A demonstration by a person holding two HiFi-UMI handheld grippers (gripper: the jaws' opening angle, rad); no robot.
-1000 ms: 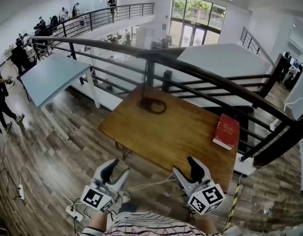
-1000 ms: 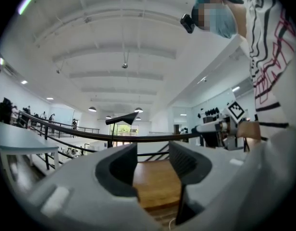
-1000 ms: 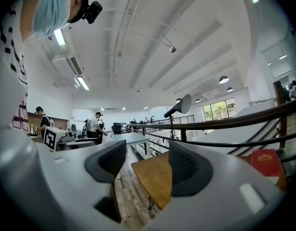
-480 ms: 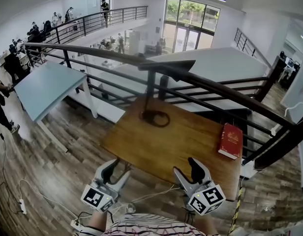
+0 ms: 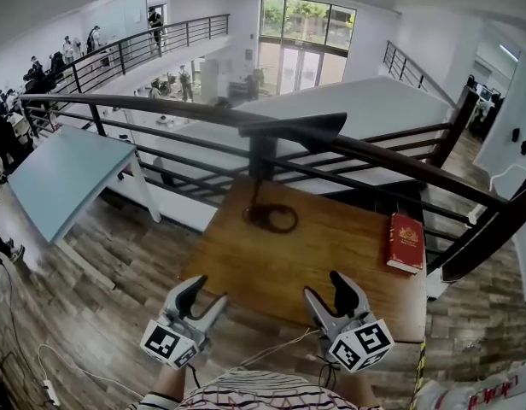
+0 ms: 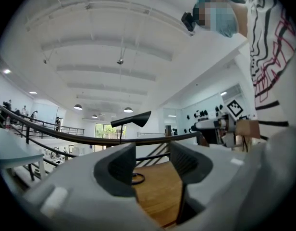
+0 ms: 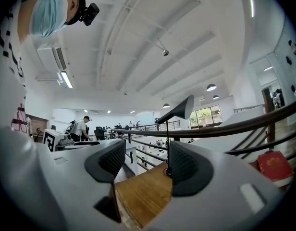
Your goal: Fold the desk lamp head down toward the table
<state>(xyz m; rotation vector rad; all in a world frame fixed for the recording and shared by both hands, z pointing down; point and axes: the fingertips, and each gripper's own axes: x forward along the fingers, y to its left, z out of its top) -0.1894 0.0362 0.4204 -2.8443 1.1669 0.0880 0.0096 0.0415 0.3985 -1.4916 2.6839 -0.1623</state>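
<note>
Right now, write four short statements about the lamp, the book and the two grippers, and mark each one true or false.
1. The desk lamp's head stands raised, well above the wooden table. True.
2. The red book touches the lamp's ring base. False: it lies apart from the base, near the table's right edge.
3. The left gripper is shut on the lamp's stem. False: its fingers stand apart and have just been opening further. Nothing is between them, and the gripper is short of the lamp.
4. The right gripper is open and empty. True.
</note>
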